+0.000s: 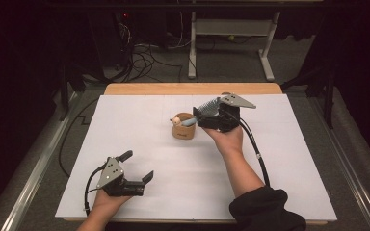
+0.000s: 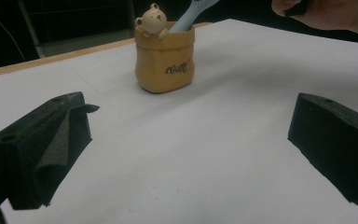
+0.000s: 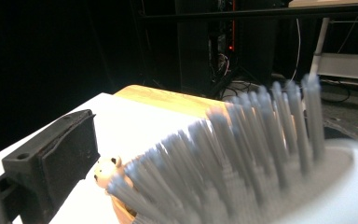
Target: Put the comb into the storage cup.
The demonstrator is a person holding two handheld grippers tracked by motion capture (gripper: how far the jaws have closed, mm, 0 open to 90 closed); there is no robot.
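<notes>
My right gripper [image 1: 203,115] fingers seem clenched on the brush [image 1: 207,108], its handle in the pot [image 1: 183,126]; left gripper [image 1: 138,167] fingers released over the desk [image 1: 270,159].

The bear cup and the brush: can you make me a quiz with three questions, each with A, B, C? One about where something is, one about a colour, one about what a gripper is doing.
1. Where is the brush's handle end?
A. inside the cup
B. flat on the table
C. on the floor

2. What colour is the cup?
A. green
B. yellow-brown
C. red

3. What is the left gripper doing?
A. squeezing the cup
B. holding the brush
C. open, holding nothing

Answers:
1 A: the brush slants down into the cup, held by the right gripper.
2 B: the cup's side looks yellow-brown.
3 C: the left gripper has its jaws wide apart over bare table.
</notes>
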